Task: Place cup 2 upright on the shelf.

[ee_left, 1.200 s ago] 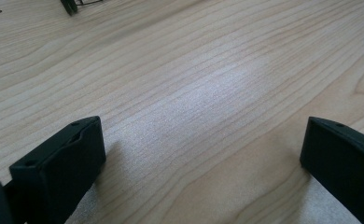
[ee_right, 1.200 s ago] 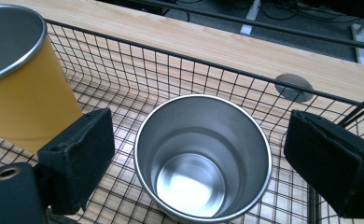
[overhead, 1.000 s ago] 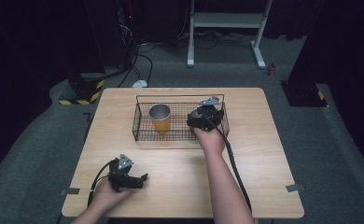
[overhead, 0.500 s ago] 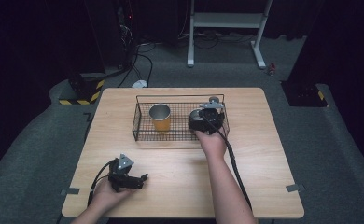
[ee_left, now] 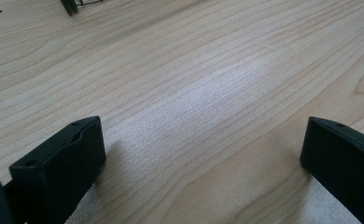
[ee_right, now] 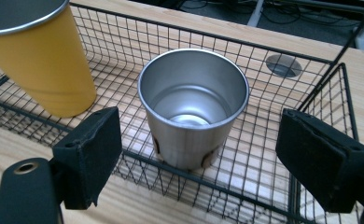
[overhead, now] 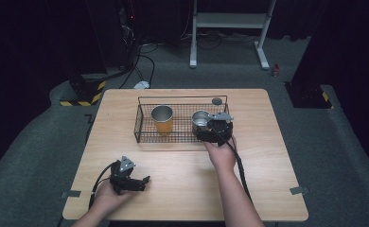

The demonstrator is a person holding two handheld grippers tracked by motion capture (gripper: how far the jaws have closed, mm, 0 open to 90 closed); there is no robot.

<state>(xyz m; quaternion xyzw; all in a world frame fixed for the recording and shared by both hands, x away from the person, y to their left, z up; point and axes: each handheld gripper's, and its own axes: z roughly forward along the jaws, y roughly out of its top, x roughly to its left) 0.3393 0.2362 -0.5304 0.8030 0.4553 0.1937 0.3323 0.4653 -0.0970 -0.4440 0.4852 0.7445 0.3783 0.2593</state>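
Since a second ago, right tongs have drawn back from the steel cup, which stands upright in the basket straight ahead between spread jaws. Left tongs, released, rest far off on the table.

Looks like a lab: black curtains, grey carpet, cables at 11 o'clock, hazard-striped tape beside bench.
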